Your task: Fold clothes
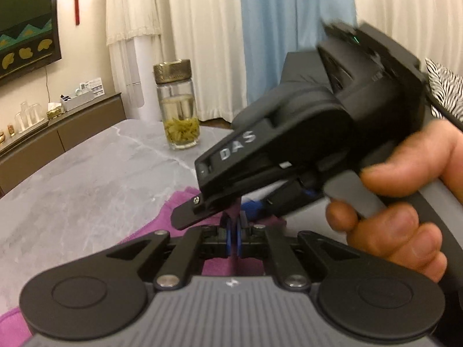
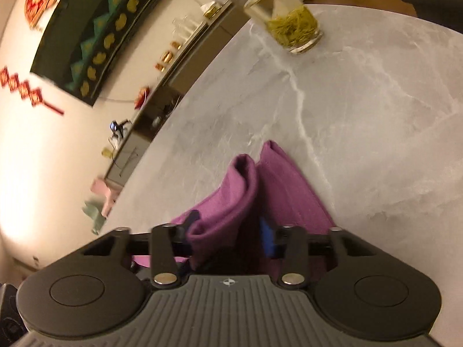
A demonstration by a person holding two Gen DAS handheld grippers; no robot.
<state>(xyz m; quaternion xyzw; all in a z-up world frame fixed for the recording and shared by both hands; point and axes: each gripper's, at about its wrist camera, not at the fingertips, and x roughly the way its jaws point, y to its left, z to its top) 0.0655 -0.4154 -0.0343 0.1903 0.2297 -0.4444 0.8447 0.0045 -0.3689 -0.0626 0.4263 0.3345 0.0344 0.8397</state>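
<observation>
The cloth (image 2: 277, 185) is soft and purple. It lies on a big table (image 2: 376, 110) with a smooth grey top and white lines in it, like stone. In the right wrist view the cloth is bunched into two tall folds that stand side by side, with rounded tops and a dark gap between them.

The left gripper (image 1: 235, 238) is black, with flat round parts and a grey ribbed back. Its jaws are together, blue pads almost touching, and purple cloth shows right at them; I cannot tell if a bit of cloth is pinched there.

The right gripper (image 2: 231, 235) has its jaws partly apart, with a fold of cloth sitting between them. One blue pad (image 2: 267, 235) shows beside the cloth. I cannot tell if the pads press on it.

In the left wrist view the right gripper crosses close in front, blurry and dark, with a hand (image 1: 405, 202) wrapped around its grey handle. It blocks much of the right side of that view.

A glass jar (image 1: 178, 107) with a gold lid stands well apart from the cloth, far back on the table. It holds pale water and yellow-green leaves.

The table edge curves round on the left. Past it is a long low cabinet (image 1: 86, 127) with small things on top. White and blue curtains (image 1: 260, 29) hang behind. Bare table lies between the cloth and the jar.
</observation>
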